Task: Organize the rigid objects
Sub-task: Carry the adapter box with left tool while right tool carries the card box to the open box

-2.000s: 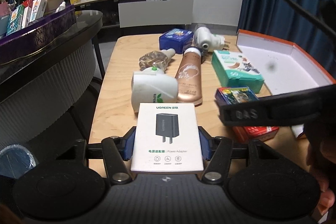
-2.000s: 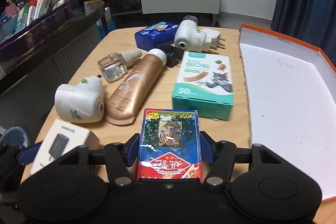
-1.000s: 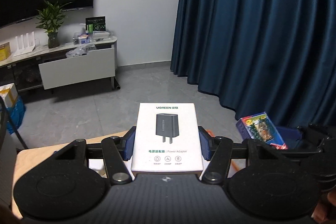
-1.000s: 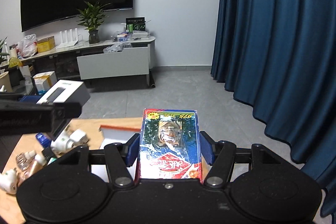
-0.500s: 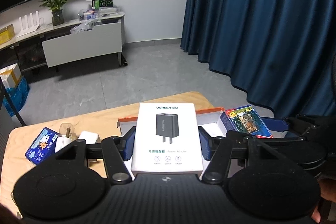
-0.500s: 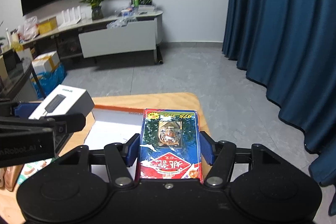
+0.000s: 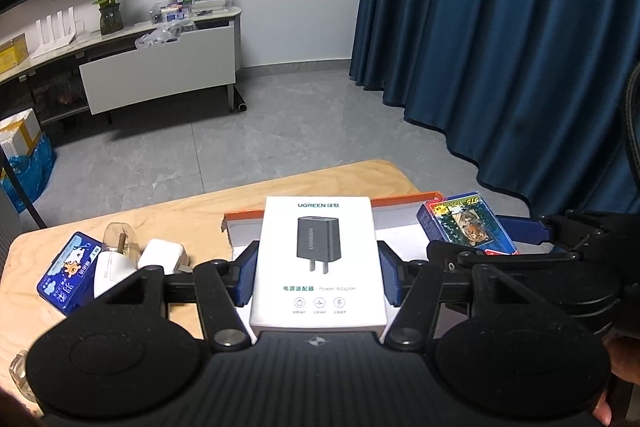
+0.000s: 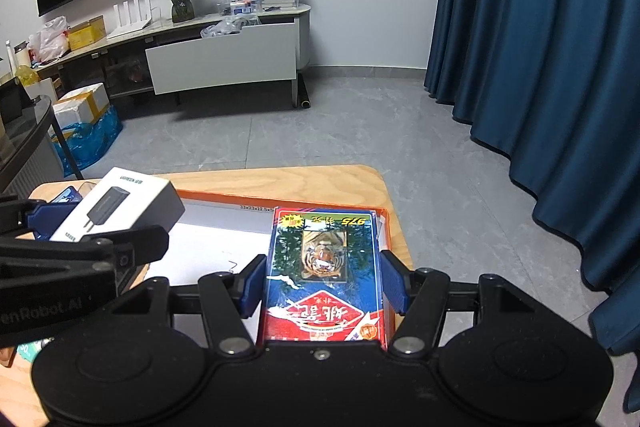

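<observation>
My left gripper (image 7: 316, 273) is shut on a white power-adapter box (image 7: 318, 259), also seen from the right wrist as the white box (image 8: 116, 203). My right gripper (image 8: 323, 285) is shut on a blue and red box with a tiger picture (image 8: 324, 271), visible from the left wrist as the tiger box (image 7: 466, 225). Both boxes hang over an orange-rimmed open carton with a white floor (image 8: 216, 239), carton rim (image 7: 400, 199), at the far right end of the wooden table (image 7: 192, 223). The tiger box sits above the carton's far right corner.
Left of the carton lie a blue tin (image 7: 68, 271), a white plug-in device (image 7: 120, 259) and a white charger (image 7: 160, 257). The table's far edge drops to a grey floor (image 8: 340, 139). Blue curtains (image 8: 540, 67) hang at right, a TV cabinet (image 8: 224, 59) stands behind.
Both grippers swung from a raised view of the room down and over the table; the carton has come into view beneath the two held boxes. Neither grip has changed.
</observation>
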{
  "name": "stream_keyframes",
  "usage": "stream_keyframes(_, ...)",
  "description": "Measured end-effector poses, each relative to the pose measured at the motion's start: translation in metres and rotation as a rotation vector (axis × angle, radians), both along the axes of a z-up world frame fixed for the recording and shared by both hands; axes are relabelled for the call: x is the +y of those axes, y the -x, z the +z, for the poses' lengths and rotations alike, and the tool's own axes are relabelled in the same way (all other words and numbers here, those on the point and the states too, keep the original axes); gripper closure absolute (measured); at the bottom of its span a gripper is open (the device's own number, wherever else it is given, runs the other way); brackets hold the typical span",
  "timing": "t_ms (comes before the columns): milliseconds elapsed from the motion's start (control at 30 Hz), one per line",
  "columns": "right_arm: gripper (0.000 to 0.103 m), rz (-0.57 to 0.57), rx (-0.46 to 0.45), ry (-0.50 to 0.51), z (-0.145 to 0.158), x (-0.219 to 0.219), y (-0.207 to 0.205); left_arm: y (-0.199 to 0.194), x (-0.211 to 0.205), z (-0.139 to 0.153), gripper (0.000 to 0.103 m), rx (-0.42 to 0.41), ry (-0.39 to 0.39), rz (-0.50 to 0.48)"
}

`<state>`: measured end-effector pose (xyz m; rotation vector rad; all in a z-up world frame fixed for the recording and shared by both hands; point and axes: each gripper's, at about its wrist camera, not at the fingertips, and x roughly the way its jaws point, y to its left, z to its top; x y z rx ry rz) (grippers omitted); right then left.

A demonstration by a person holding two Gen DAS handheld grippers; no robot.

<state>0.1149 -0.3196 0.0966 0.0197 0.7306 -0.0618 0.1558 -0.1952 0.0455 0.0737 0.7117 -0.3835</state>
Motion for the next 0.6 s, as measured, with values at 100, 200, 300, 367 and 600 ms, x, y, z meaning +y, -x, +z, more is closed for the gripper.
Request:
stream_keyframes(100, 0.032, 0.003, 0.0, 0.0, -0.001, 0.0, -0.002, -0.001, -0.001, 0.0, 0.044, 0.0, -0.001, 0.003)
stream_keyframes(200, 0.032, 0.0, 0.0, -0.005, -0.006, -0.005, -0.003, -0.002, -0.001, -0.001, 0.044, 0.001, -0.002, 0.007)
stream_keyframes(300, 0.032, -0.005, 0.003, -0.008, -0.009, -0.006, -0.003, -0.003, -0.002, -0.003, 0.044, 0.004, -0.005, 0.009)
stream_keyframes(367, 0.032, -0.008, 0.007, -0.008, -0.01, -0.006, -0.005, -0.003, -0.001, -0.004, 0.044, 0.003, -0.009, 0.01)
stream_keyframes(600, 0.032, -0.013, 0.017, -0.013, -0.013, -0.007, -0.01, -0.006, -0.002, -0.006, 0.044, 0.006, -0.014, 0.009)
